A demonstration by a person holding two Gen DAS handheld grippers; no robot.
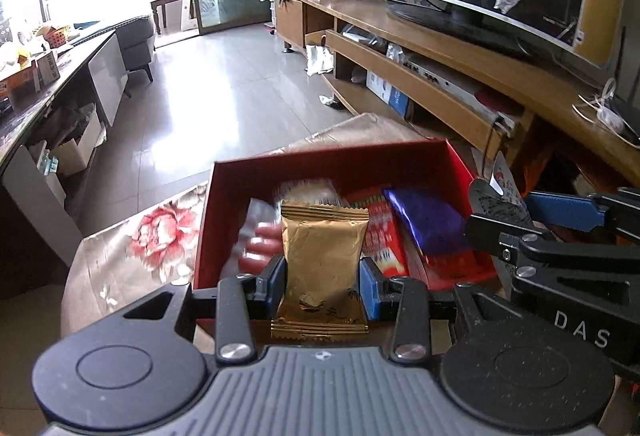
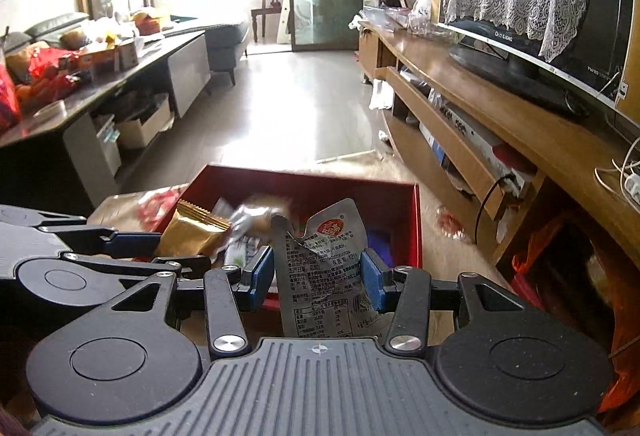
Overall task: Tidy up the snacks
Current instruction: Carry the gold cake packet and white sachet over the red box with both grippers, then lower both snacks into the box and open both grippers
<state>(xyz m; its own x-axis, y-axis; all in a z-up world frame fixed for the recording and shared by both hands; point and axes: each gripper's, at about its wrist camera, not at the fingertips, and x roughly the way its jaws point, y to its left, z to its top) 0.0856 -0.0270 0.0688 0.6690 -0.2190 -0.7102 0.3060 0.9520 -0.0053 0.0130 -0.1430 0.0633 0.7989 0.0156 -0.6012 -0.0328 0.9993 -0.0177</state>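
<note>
The left claw is pinching a gold foil snack packet over the near edge of the red box, while the right claw is gripping a grey printed pouch at the box's right. With both claws crowding one box, they are risking a collision; either thin, slippery packet could be slipping out onto the floral table.
</note>
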